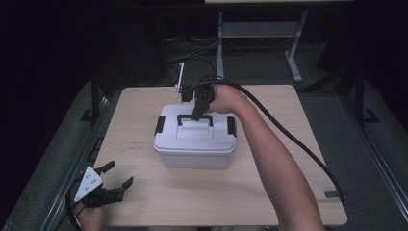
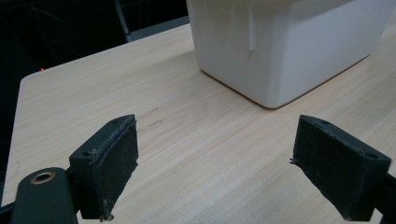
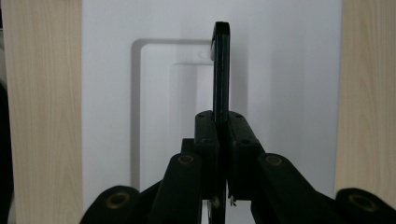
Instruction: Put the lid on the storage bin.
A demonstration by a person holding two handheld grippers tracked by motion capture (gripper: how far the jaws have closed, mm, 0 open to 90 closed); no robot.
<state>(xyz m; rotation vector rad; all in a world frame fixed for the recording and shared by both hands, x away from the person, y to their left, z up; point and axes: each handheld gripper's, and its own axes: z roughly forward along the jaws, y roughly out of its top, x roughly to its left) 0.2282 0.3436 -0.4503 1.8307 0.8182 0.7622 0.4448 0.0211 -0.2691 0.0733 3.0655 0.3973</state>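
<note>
A white lidded plastic box (image 1: 195, 147) with black side latches stands mid-table. Its black carry handle (image 1: 195, 118) stands raised above the lid. My right gripper (image 1: 197, 114) reaches down from above and is shut on that handle. In the right gripper view the handle (image 3: 221, 70) runs edge-on between the closed pads, over the white lid (image 3: 289, 70). My left gripper (image 1: 118, 175) rests near the table's front left corner, open, with nothing between its pads (image 2: 114, 163). In the left gripper view it faces the box's wall (image 2: 299, 51) from a distance.
The light wooden table (image 1: 269, 192) has bare room in front of and beside the box. A thick black cable (image 1: 288, 137) trails from the right gripper across the right side. A small white stand (image 1: 180, 77) stands at the far edge. Dark floor and another table's legs (image 1: 293, 57) lie beyond.
</note>
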